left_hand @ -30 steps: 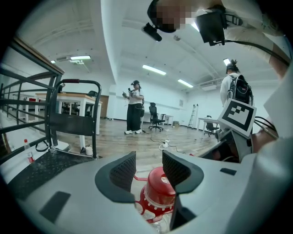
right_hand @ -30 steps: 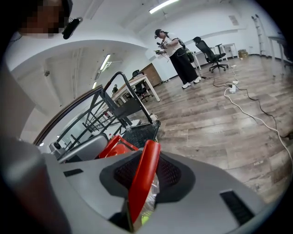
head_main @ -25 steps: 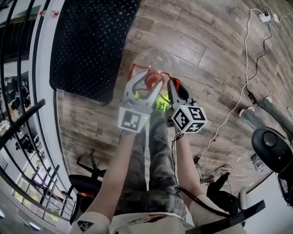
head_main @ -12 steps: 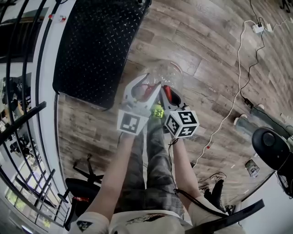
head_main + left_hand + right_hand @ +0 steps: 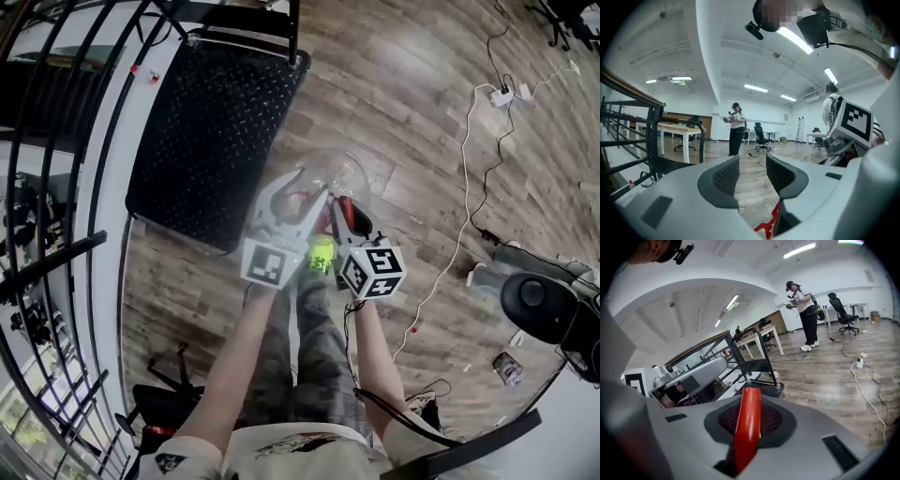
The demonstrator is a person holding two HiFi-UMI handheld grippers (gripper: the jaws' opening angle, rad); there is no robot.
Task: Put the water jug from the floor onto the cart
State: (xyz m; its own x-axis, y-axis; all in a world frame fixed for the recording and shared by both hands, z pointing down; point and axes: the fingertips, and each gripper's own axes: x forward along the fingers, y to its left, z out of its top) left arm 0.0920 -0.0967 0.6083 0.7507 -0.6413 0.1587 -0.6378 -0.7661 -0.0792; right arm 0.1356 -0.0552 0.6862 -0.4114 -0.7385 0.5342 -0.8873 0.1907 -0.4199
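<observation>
1. Holding one gripper in each hand, I look down on the water jug (image 5: 334, 169) — it is clear and round, with a red handle (image 5: 296, 201) on its top.
2. My right gripper (image 5: 339, 202) is pressed together on this red handle. In the right gripper view the red strip (image 5: 747, 427) stands between the two dark pads of the right gripper (image 5: 749, 416), and they clamp it.
3. My left gripper (image 5: 302, 192) is spread. In the left gripper view its pads (image 5: 723, 176) stand apart, and I see the floor through the gap of the left gripper (image 5: 753, 171). Only a small piece of the red handle (image 5: 768, 226) shows low down, near the root of the jaws, and the pads do not press on it.
4. The two grippers are side by side over the top of the jug, with their marker cubes turned toward me.
5. The jug is over the wooden floor (image 5: 403, 112), just beside the edge of the cart (image 5: 211, 122) — a black platform with a bumpy pattern. It is not on the cart. How high it hangs I cannot tell from above.
6. My green shoe (image 5: 322, 253) shows just below the grippers.
7. On the floor to the right, a white cable (image 5: 459, 225) runs up to a power strip (image 5: 503, 96).
8. Far in the room another person (image 5: 804, 315) stands on the same floor.
</observation>
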